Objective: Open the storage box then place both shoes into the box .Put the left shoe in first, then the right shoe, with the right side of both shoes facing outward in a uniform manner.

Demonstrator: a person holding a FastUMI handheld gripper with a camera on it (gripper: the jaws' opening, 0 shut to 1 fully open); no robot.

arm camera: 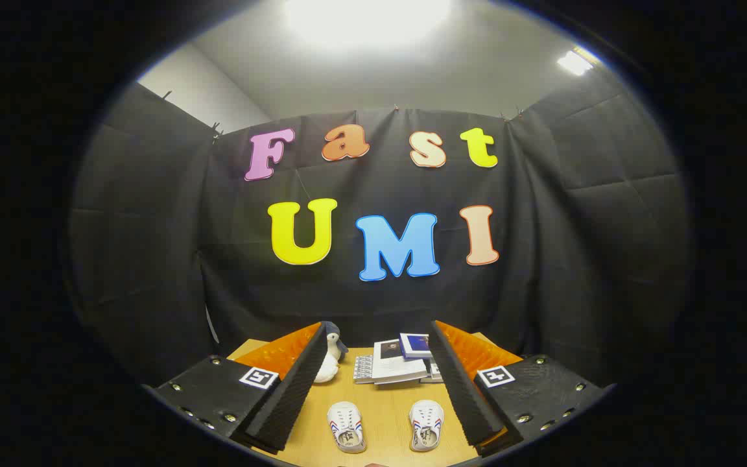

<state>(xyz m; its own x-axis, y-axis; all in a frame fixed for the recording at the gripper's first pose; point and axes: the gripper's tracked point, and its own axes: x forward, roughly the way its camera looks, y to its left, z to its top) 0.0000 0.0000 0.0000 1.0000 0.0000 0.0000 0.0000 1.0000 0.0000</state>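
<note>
Looking forward along the tongs (378,373), we see their two black ridged fingers (296,383) spread wide apart, gripping nothing, each backed by orange plastic and a dark mount with a small square marker on it. Between the fingers, down on the wooden desk (383,405), lie two white shoes side by side with a clear gap between them, and we see both from above. One shoe (346,425) sits nearer the finger on our left, and the other shoe (426,424) sits nearer the finger on our right; each has laces and red and blue stripes along its side, and neither touches a finger. Beyond the shoes, farther along the desk, a small plush penguin (330,358) stands just beside the tip of the left finger, partly hidden by it. Next to the penguin, between the two fingertips, a loose stack of books (391,362) lies flat, the uppermost one with a dark blue cover. We cannot tell from this angle which shoe is the left one and which the right one. Behind the desk hangs the black cloth wall of the booth.
</note>
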